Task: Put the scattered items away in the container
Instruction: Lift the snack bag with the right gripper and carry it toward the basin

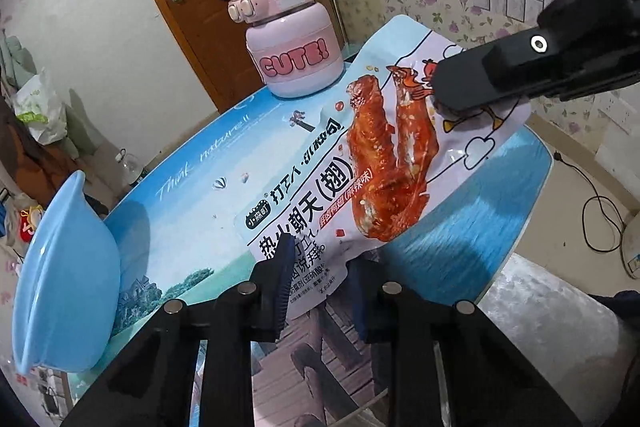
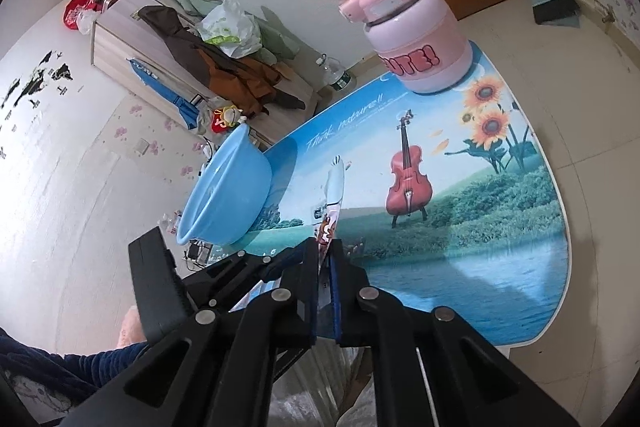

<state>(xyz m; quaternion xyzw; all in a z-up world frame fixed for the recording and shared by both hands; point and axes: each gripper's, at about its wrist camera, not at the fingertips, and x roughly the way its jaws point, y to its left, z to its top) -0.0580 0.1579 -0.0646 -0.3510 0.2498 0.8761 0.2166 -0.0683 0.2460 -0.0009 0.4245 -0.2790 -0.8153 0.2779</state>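
Note:
A snack packet (image 1: pixel 360 163) printed with red chicken wings is held in the air above the table. My left gripper (image 1: pixel 320 267) is shut on its near bottom edge. My right gripper (image 1: pixel 452 107) is shut on its far top corner. In the right wrist view the packet (image 2: pixel 332 203) shows edge-on between the shut fingers of my right gripper (image 2: pixel 324 259). A light blue plastic basin (image 1: pixel 60 287) stands at the table's left edge; it also shows in the right wrist view (image 2: pixel 224 195).
A pink bottle (image 1: pixel 292 43) marked "CUTE!" stands at the table's far end, also in the right wrist view (image 2: pixel 412 35). The table (image 2: pixel 500 227) has a printed landscape top. A cluttered dresser (image 2: pixel 160 39) stands by the wall.

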